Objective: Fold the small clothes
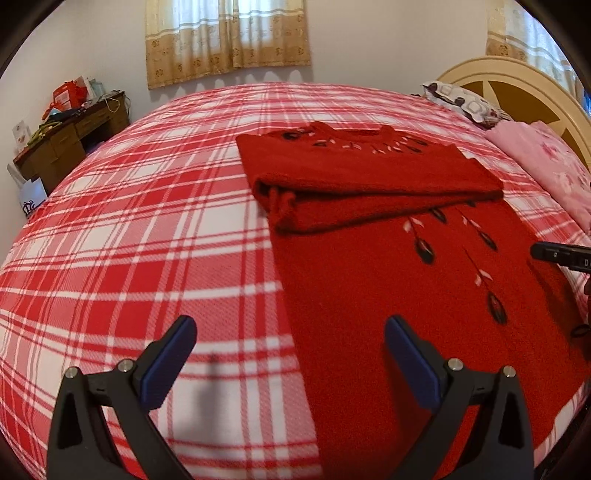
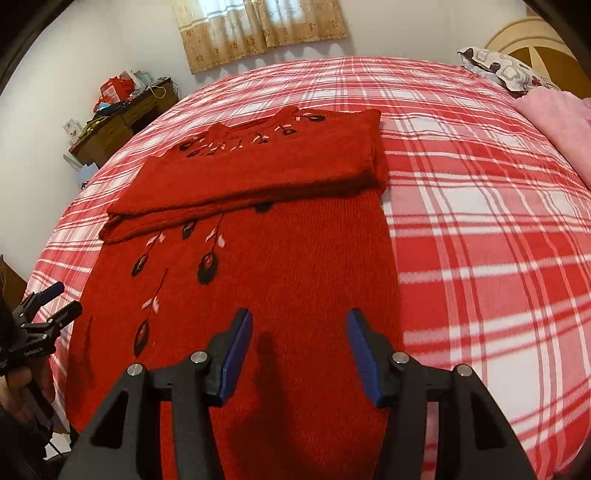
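With both the left gripper (image 1: 290, 354) and right gripper (image 2: 299, 350) hovering released and empty, the red sweater (image 2: 288, 266) is lying on the plaid bed (image 2: 480, 229), folded sleeves stacked at twelve o'clock, so each should be pinching a near hem corner evenly.

A: What surrounds the bed (image 2: 480, 184)?
B: Behind it a white wall (image 1: 351, 44) with a curtained window (image 1: 225, 33), daylight showing through. Left of the bed, a cluttered wooden desk (image 1: 66, 144); right, a cream headboard (image 1: 517, 85).
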